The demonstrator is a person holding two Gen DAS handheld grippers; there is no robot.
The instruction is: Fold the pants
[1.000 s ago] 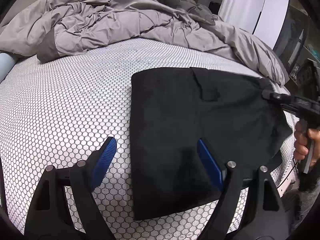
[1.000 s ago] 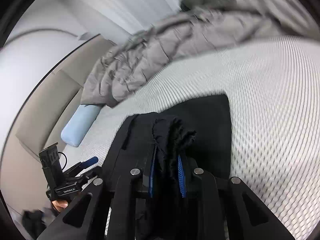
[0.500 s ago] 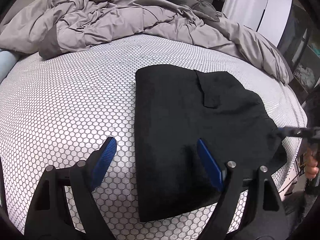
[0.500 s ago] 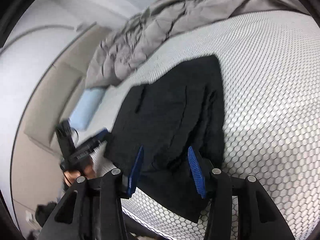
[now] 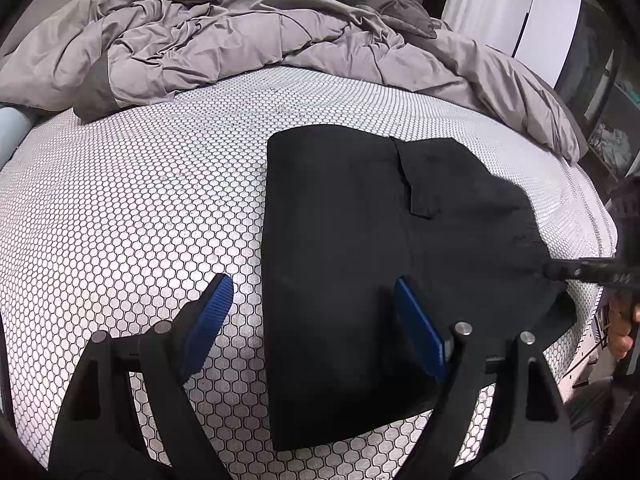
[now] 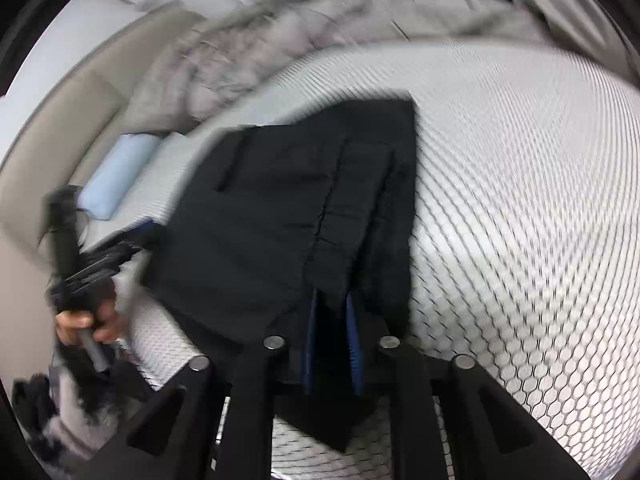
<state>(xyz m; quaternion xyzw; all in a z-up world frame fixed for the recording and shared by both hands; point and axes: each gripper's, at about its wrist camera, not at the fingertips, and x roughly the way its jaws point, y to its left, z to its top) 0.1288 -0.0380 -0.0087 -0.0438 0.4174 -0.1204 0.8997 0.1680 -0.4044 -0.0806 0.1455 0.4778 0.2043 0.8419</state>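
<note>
The black pants (image 5: 360, 240) lie folded flat on the hex-patterned bed sheet (image 5: 140, 200). My left gripper (image 5: 312, 312) hovers open over their left edge, and its blue pads touch nothing. In the right wrist view, which is blurred, the pants (image 6: 260, 220) stretch away from my right gripper (image 6: 331, 320). Its jaws are closing, the blue pads stand close together and black fabric of the near edge is pinched between them. The right gripper (image 5: 560, 270) also shows at the pants' right corner in the left wrist view.
A rumpled grey duvet (image 5: 240, 40) fills the far side of the bed. A light blue pillow (image 6: 116, 176) lies at the left end. A person's hand (image 5: 620, 336) holds the right gripper beyond the bed's right edge. White curtains hang behind.
The right gripper let go of a bunched fold, opened, sank toward the bed and closed again on the pants' near edge. The pants now lie flatter. The left gripper stayed open in place.
</note>
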